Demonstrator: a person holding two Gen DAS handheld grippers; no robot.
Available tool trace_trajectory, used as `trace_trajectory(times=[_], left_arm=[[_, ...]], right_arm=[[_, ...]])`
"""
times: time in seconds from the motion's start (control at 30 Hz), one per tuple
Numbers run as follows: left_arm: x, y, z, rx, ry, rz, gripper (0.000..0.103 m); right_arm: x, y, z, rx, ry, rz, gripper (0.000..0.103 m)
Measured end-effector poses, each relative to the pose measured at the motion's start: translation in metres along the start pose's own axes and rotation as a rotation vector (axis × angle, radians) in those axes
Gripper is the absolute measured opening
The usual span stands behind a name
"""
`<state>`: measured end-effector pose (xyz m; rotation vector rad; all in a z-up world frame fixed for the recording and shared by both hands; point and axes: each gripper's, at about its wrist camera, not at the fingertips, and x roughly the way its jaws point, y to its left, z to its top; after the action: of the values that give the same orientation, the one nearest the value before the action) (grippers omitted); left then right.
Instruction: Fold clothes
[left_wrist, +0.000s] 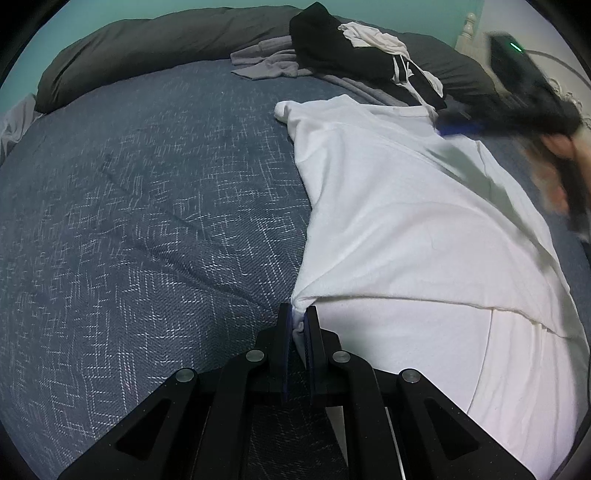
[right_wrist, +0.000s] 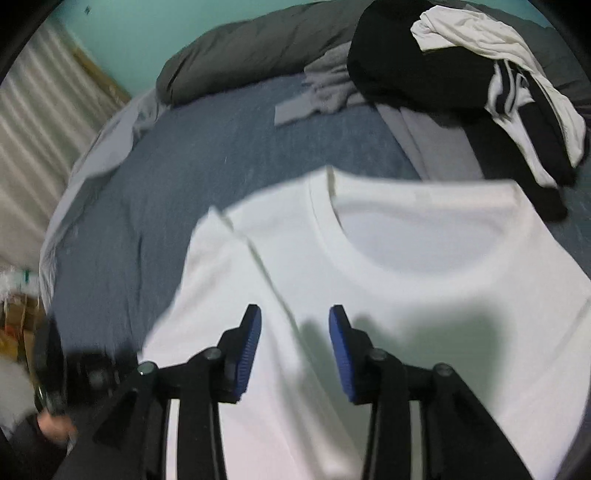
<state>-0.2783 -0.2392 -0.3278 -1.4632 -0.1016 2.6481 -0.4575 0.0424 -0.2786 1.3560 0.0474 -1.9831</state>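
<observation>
While the white T-shirt (left_wrist: 406, 206) lies spread on the blue bedspread (left_wrist: 147, 221), the left gripper (left_wrist: 299, 314) pinches a bunched fold at its edge. Above the shirt's chest, the right gripper (right_wrist: 295, 317) hangs with jaws parted and empty, apparently not touching the blurred cloth.

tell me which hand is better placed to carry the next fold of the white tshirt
Left, probably: the left gripper is already shut on a pinch of the white t-shirt. The right gripper hangs open above it, fingers empty.

Right gripper (right_wrist: 294, 314), jaws apart, above white T-shirt (right_wrist: 424, 295) on bed (right_wrist: 203, 155).
</observation>
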Motion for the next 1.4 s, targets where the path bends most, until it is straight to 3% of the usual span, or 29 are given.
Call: trace_trajectory(times=[0.27, 0.3, 0.37, 0.43, 0.6, 0.8, 0.9, 1.03, 1.2, 1.23, 1.27, 1.3, 1.4], left_arm=[[0.002, -0.004, 0.001, 0.003, 0.017, 0.027, 0.006], [0.002, -0.005, 0.001, 0.005, 0.019, 0.033, 0.006], [0.001, -0.007, 0.000, 0.008, 0.020, 0.041, 0.006], [0.001, -0.007, 0.000, 0.010, 0.021, 0.045, 0.006], [0.001, -0.009, 0.000, 0.022, 0.026, 0.063, 0.006], [0.000, -0.010, -0.002, 0.024, 0.027, 0.069, 0.006], [0.000, -0.010, -0.002, 0.021, 0.028, 0.071, 0.006], [0.000, -0.011, -0.002, 0.019, 0.030, 0.073, 0.006], [0.000, -0.013, -0.001, 0.022, 0.036, 0.083, 0.006], [0.000, -0.013, -0.001, 0.023, 0.038, 0.087, 0.006], [0.000, -0.014, -0.001, 0.023, 0.039, 0.091, 0.006], [0.001, -0.014, -0.001, 0.025, 0.041, 0.094, 0.006], [0.001, -0.016, 0.000, 0.030, 0.046, 0.107, 0.006]], right_arm=[[-0.018, -0.027, -0.067, 0.049, 0.048, 0.003, 0.036], [-0.016, -0.031, -0.072, 0.058, 0.060, 0.012, 0.033], [-0.013, -0.036, -0.082, 0.052, 0.089, 0.000, 0.014], [-0.014, -0.038, -0.089, 0.034, 0.086, 0.007, 0.002], [-0.029, -0.043, -0.082, 0.044, -0.031, -0.040, 0.001], [-0.023, -0.041, -0.085, 0.025, -0.024, -0.026, 0.001], [-0.032, -0.055, -0.093, 0.087, -0.023, 0.007, 0.004], [-0.055, -0.068, -0.118, 0.104, -0.011, 0.019, 0.020], [-0.067, -0.078, -0.150, 0.082, 0.039, 0.013, 0.021], [-0.067, -0.080, -0.156, 0.079, 0.045, 0.022, 0.020], [-0.067, -0.081, -0.159, 0.075, 0.042, 0.016, 0.007], [-0.068, -0.081, -0.161, 0.071, 0.040, 0.010, 0.002], [-0.081, -0.089, -0.161, 0.101, -0.030, -0.010, 0.001]])
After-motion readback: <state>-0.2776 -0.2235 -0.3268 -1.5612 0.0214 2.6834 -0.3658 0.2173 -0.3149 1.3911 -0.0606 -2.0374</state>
